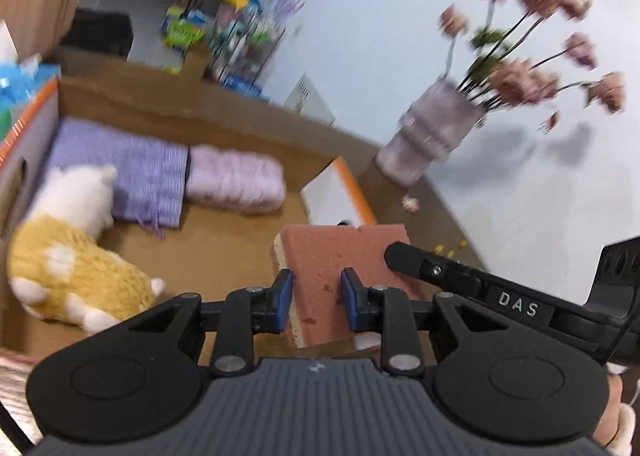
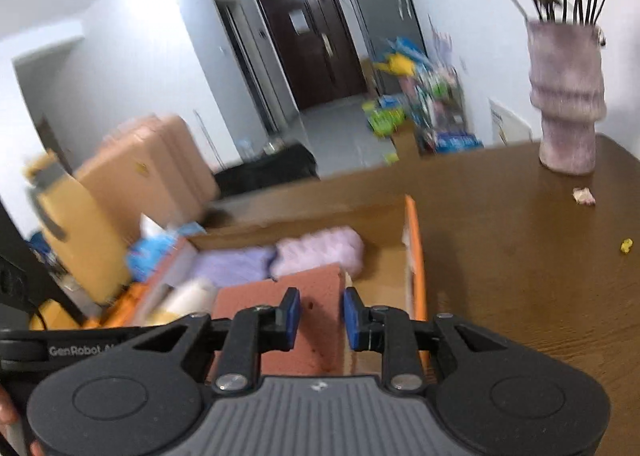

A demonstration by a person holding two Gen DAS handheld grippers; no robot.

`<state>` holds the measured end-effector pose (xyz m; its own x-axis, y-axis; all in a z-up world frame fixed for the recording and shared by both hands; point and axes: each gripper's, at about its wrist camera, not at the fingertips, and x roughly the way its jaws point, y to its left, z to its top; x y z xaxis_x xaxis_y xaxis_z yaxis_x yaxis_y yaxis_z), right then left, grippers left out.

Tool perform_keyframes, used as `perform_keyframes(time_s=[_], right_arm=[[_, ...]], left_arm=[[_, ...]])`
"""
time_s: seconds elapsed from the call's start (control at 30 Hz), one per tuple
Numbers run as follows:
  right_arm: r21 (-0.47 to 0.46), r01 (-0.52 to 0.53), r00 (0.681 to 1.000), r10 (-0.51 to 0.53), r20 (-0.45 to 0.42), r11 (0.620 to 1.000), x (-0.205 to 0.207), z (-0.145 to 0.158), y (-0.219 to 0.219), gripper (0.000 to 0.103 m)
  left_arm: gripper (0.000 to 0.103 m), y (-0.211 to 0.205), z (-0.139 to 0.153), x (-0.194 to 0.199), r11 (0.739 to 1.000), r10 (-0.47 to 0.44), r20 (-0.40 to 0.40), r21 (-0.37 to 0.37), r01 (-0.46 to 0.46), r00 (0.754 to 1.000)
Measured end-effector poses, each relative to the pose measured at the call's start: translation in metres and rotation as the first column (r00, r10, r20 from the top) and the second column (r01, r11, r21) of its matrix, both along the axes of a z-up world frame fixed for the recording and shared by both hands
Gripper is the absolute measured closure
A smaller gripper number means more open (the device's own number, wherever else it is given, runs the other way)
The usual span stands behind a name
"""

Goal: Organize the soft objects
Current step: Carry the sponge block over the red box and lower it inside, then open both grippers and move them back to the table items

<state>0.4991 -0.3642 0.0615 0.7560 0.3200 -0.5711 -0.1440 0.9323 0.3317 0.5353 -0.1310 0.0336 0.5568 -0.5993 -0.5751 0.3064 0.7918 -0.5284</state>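
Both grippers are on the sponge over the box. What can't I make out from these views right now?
- Sponge underside: hidden, both views.
- Right gripper pad contact: unclear, blurred.
- Plush toy face: turned away, blurred, left wrist.
- Cardboard box near wall: hidden by left gripper.

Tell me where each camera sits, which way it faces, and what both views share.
Left wrist: on the left gripper, facing into the cardboard box over the plush dog; its blue pads clamp the sponge; the right gripper's finger enters at right.
Right wrist: on the right gripper, facing the hallway door over the table; its jaws straddle the sponge.
Shared: sponge, box, purple towels, vase.
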Motion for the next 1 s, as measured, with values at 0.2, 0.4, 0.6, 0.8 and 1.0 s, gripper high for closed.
perform_keyframes(time_s=[0.2,0.4,0.6,0.8,1.0], right_arm=[[-0.046,0.021,0.997,-0.024,-0.069,0.999,0.009,-0.042,0.002,0.080],[-0.187,0.044,0.999,-0.043,0.010,0.981,-0.007,-0.030,0.019,0.059],[-0.235,0.069,0.991,-0.040,0.125,0.970,-0.037,0.018,0.017,0.051],[-0.263,0.058,0.971,0.007,0.238,0.963,-0.094,0.059,0.010,0.031],[-0.260,0.087,0.945,0.003,0.326,0.962,-0.138,0.072,0.015,0.024]], left_arm=[[0.076,-0.014,-0.037,0.019,0.997,-0.028,-0.078,0.064,0.033,0.997],[0.064,-0.017,-0.032,0.018,0.996,-0.032,-0.060,0.076,0.036,0.998],[0.059,0.014,0.021,-0.023,0.992,-0.032,0.093,0.128,0.020,0.995],[0.032,0.067,0.069,-0.101,0.925,0.097,0.385,0.306,-0.226,0.918],[0.014,0.100,0.087,-0.157,0.874,0.181,0.500,0.313,-0.372,0.847]])
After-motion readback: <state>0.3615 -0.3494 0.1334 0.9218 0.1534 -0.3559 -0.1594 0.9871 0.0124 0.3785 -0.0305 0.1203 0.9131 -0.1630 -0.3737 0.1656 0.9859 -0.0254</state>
